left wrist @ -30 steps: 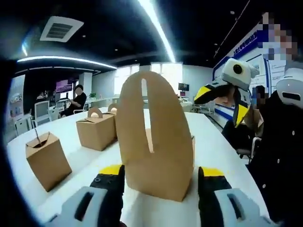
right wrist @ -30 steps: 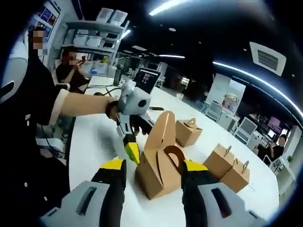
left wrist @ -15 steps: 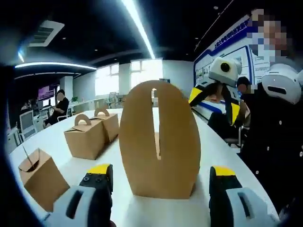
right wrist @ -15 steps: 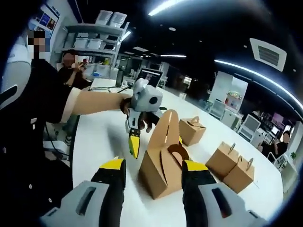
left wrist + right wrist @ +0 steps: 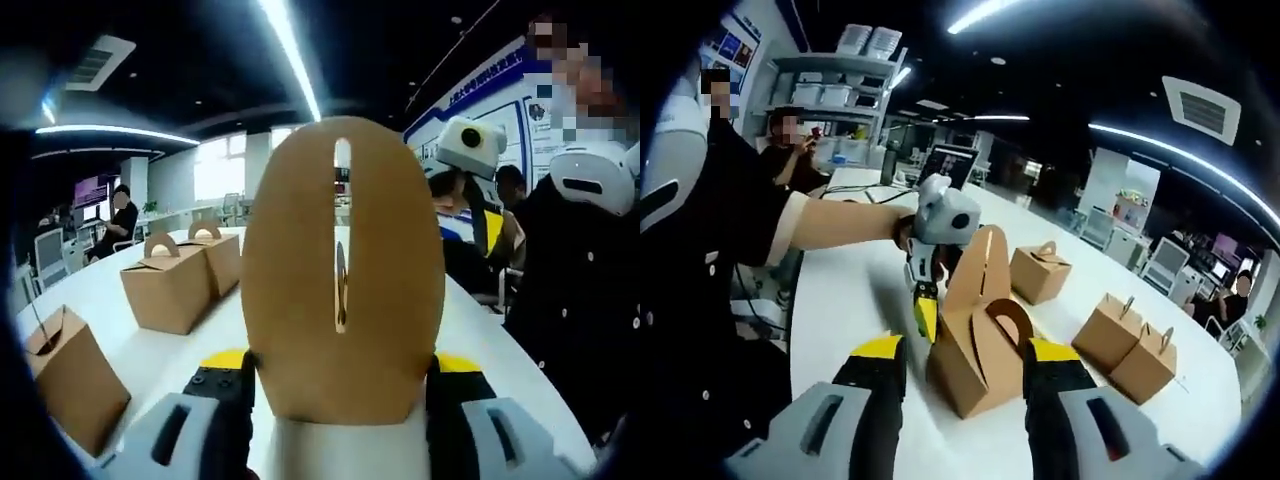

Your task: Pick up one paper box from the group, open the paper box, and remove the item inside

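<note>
In the left gripper view our left gripper (image 5: 338, 385) has its fingers (image 5: 222, 385) spread apart at the bottom of the frame, one on each side of the box (image 5: 340, 290). The tall rounded flap of this box, with a narrow slot in it, stands upright in the middle of the frame. The fingers are very near the flap, but we cannot tell if they touch it. The box stands on the white surface (image 5: 170, 350).

In the right gripper view the same box (image 5: 975, 345) stands in the lower middle of the frame, just beyond our right gripper (image 5: 962, 375). Its fingers (image 5: 878, 375) are released and hold nothing. The left gripper (image 5: 927, 300) comes in from the left of the frame, held by a hand (image 5: 905, 230), with its yellow tips at the left side of the flap.

Three more boxes stand on the surface: one (image 5: 1040, 272) behind the flap and two (image 5: 1140, 345) close together at the right of the frame. A person (image 5: 790, 150) sits in the upper left.
</note>
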`<state>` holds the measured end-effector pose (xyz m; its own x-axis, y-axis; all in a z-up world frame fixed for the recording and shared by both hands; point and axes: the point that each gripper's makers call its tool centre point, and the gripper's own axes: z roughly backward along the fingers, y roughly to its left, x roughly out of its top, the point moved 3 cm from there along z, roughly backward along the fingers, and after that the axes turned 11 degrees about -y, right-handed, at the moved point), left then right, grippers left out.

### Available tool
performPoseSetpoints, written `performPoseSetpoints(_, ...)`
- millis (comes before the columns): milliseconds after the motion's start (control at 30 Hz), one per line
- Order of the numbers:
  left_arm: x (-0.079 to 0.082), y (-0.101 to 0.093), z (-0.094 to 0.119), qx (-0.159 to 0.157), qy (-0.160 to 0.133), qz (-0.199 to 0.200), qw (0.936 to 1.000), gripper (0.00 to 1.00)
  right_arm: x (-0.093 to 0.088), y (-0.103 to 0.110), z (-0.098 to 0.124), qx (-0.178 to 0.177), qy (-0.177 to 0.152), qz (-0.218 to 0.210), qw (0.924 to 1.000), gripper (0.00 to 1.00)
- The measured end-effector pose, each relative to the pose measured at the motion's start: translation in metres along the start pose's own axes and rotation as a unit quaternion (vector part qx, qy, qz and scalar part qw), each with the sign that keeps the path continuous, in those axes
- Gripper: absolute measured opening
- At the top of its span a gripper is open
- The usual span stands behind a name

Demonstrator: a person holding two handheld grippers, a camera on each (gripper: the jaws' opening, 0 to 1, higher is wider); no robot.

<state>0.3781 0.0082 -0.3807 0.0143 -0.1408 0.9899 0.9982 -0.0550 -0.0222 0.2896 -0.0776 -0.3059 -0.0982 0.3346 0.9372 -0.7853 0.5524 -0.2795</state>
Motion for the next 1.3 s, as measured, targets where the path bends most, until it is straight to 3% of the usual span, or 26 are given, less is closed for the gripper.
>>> performPoseSetpoints(333, 0.000, -0.008, 0.001, 0.037, -0.002, -0.002, 0.9993, 0.70, -0.002, 0.001, -0.003, 0.003, 0.003, 0.019, 0.9998, 0.43)
performPoseSetpoints(567, 0.002, -0.013, 0.000, 0.047, 0.000, -0.011, 0.9988, 0.70, 0.000, -0.008, -0.015, -0.040, 0.029, 0.062, 0.9968, 0.35)
performPoseSetpoints(733, 0.002, -0.014, 0.000, 0.049, 0.002, -0.011, 0.9987, 0.70, 0.002, -0.006, -0.034, -0.049, 0.064, 0.141, 0.9867, 0.31)
performPoseSetpoints(900, 0.002, -0.017, -0.002, 0.052, 0.004, -0.010, 0.9986, 0.69, 0.000, -0.005, -0.052, -0.050, 0.104, 0.209, 0.9711, 0.26)
performPoseSetpoints(1133, 0.003, -0.020, -0.003, 0.056, 0.009, -0.013, 0.9983, 0.69, -0.016, -0.001, -0.059, -0.042, 0.142, 0.236, 0.9605, 0.24)
performPoseSetpoints(1300, 0.002, -0.017, -0.001, 0.060, 0.011, -0.014, 0.9980, 0.69, -0.018, -0.001, -0.061, -0.044, 0.144, 0.272, 0.9504, 0.20)
